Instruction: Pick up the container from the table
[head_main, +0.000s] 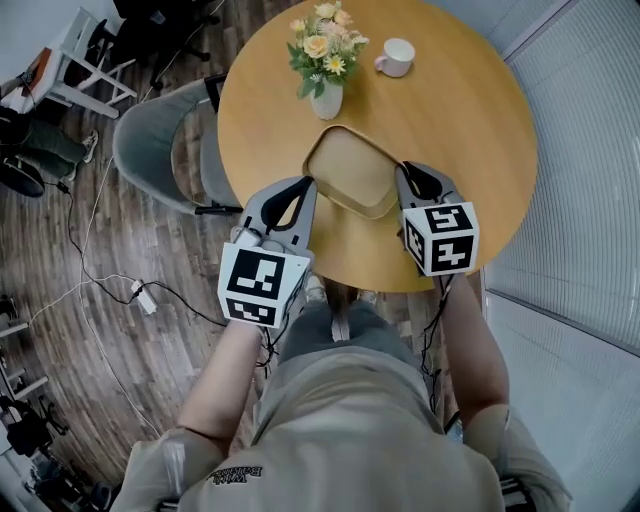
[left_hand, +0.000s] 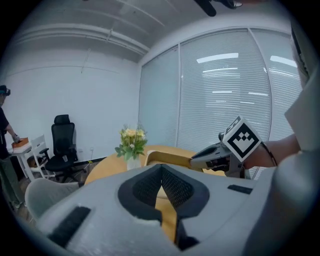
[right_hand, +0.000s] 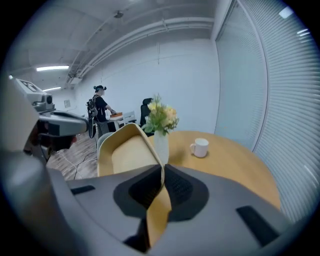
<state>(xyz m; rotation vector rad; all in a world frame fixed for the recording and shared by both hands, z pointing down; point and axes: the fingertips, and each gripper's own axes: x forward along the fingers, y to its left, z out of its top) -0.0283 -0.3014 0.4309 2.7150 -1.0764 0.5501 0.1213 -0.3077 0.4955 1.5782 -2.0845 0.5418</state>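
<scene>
The container (head_main: 352, 170) is a shallow tan wooden tray with rounded corners, near the front edge of the round table (head_main: 460, 120). My left gripper (head_main: 305, 187) is shut on its left rim, with the tan wall showing between the pads (left_hand: 145, 187). My right gripper (head_main: 402, 172) is shut on the right rim, and the thin wall (right_hand: 159, 200) runs up between its jaws. In the right gripper view the container (right_hand: 125, 155) stands tilted, its inside facing left. The left gripper view shows its rim (left_hand: 167, 157) reaching across to the right gripper (left_hand: 220, 155).
A white vase of flowers (head_main: 326, 55) stands just behind the container, a white mug (head_main: 395, 57) further back right. A grey chair (head_main: 160, 145) sits left of the table. Window blinds (head_main: 580, 200) run along the right. A person (right_hand: 100, 107) stands far off by a desk.
</scene>
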